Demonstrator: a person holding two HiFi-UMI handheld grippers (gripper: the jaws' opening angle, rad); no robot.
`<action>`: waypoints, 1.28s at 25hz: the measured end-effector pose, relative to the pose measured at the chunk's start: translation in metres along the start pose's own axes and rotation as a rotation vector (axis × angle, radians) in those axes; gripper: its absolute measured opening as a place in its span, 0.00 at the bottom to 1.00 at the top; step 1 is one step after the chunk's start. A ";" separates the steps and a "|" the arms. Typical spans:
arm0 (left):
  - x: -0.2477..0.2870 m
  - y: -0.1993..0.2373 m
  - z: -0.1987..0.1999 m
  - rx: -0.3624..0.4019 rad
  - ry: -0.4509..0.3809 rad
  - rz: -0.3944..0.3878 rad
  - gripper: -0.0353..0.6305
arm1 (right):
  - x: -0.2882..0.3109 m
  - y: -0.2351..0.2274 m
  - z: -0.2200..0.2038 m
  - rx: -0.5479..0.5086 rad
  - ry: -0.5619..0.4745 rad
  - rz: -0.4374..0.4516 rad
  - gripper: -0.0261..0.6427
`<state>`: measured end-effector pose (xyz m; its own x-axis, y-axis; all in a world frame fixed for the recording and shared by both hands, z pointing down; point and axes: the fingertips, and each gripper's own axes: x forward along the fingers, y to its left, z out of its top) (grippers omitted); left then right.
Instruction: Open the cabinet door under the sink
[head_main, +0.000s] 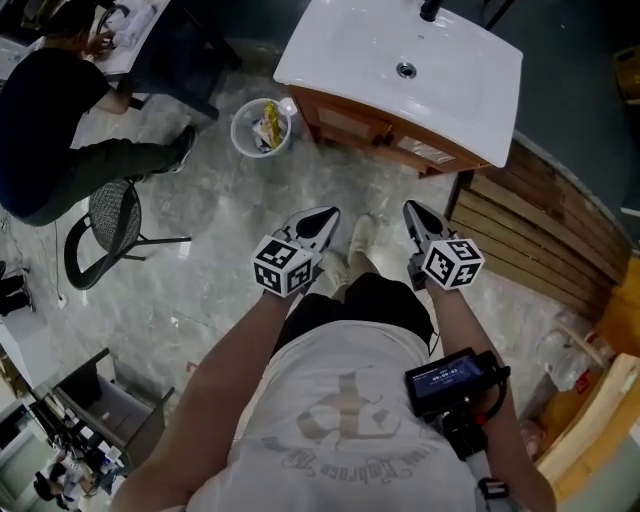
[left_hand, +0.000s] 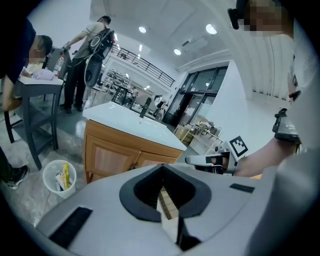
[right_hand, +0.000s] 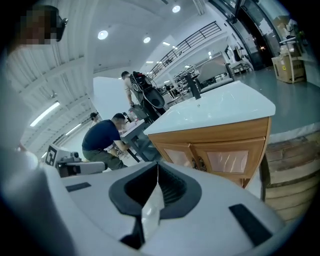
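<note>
The cabinet door (head_main: 345, 122) is shut under the white sink (head_main: 400, 70), ahead of both grippers and well apart from them, with bare marble floor (head_main: 215, 225) between. A white bin (head_main: 261, 127) stands just beside the cabinet's left corner. On its right, slatted wooden boards (head_main: 530, 235) lie along the floor near the right gripper (head_main: 414, 210). The left gripper (head_main: 322, 216) has open floor ahead and to its left, as far as a seated person (head_main: 60, 130) and a mesh chair (head_main: 110, 210). Both pairs of fingers are pressed together with nothing between them. The head view shows the cabinet front only steeply from above. The gripper views show two door panels face-on, with small handles (right_hand: 196, 162) at the middle seam, and each gripper view shows the other gripper.
</note>
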<state>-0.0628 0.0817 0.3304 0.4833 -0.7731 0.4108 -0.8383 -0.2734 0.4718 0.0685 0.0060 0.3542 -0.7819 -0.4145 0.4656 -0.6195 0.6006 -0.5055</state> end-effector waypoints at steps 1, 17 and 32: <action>0.006 0.006 0.001 -0.004 0.003 0.002 0.07 | 0.008 -0.008 -0.001 0.002 0.009 -0.014 0.06; 0.085 0.077 -0.041 -0.108 0.072 0.041 0.07 | 0.101 -0.105 -0.042 0.103 0.102 -0.144 0.06; 0.138 0.105 -0.096 -0.189 0.082 0.052 0.07 | 0.172 -0.162 -0.081 0.135 0.150 -0.140 0.06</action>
<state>-0.0601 0.0014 0.5112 0.4662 -0.7320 0.4968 -0.8040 -0.1162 0.5832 0.0401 -0.1071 0.5754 -0.6749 -0.3750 0.6355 -0.7326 0.4435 -0.5163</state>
